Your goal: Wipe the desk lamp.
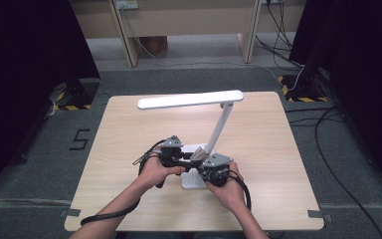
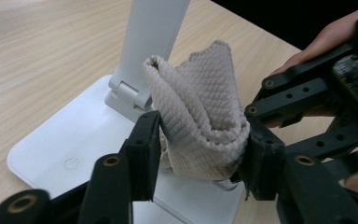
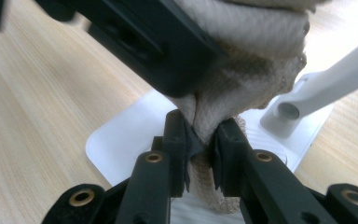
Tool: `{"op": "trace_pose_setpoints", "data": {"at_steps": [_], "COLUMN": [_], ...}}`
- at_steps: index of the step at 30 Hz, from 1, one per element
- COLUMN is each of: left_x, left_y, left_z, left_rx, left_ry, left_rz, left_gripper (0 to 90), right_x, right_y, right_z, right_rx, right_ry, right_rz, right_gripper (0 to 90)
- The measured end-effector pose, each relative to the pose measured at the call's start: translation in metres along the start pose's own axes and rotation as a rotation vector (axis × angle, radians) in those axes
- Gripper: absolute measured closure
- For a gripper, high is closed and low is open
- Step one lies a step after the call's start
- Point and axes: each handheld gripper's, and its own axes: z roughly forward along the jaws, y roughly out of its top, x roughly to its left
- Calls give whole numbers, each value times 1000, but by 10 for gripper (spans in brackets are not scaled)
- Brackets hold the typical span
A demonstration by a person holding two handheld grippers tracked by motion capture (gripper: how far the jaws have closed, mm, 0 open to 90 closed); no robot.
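A white desk lamp stands on the wooden table [image 1: 129, 134], with its lit head [image 1: 189, 99] stretched left and its flat base [image 1: 191, 180] between the person's hands. A bunched beige cloth [image 1: 197, 154] hangs just above that base [image 2: 60, 154]. My left gripper [image 2: 200, 156] has its pads pressed on either side of the cloth [image 2: 200, 116]. From the other side, my right gripper [image 3: 204, 144] pinches a narrow fold of the cloth [image 3: 242, 70] between its pads. The two grippers [image 1: 179, 158] [image 1: 206, 163] meet tip to tip beside the lamp's tilted arm [image 1: 221, 124].
The lamp's hinge [image 2: 128, 95] and power button [image 2: 71, 163] sit close behind the cloth. Cables trail from both grippers over the table's near edge. Dark curtains flank the table; desk legs [image 1: 129, 45] and floor wires [image 1: 328, 124] lie beyond.
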Motion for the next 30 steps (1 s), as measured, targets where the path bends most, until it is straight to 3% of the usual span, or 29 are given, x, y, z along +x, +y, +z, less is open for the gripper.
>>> {"op": "trace_pose_setpoints", "data": {"at_steps": [9,16,19,25,27,30], "left_x": [3,6,6,2,0,1], "left_y": [0,1,2,5,7,10], "left_z": [1,-1,-1,0,0,0], "left_rx": [-1,-3,-1,23,30,29], "left_ry": [-13,5,-6,6,23,55], "left_rz": [-44,-62,-64,28,63,79], "left_gripper": [679,592,609,789,822,836], "right_x": [4,6,5,5,4,3], "right_y": [4,6,8,8,8,9], "right_z": [2,2,2,4,5,4], "right_rx": [-11,-10,-13,-11,-17,-15], "right_ry": [-8,-8,-11,-14,-14,-7], "right_rz": [-43,-63,-71,-68,-63,-51], "right_gripper": [779,780,780,767,747,662]}}
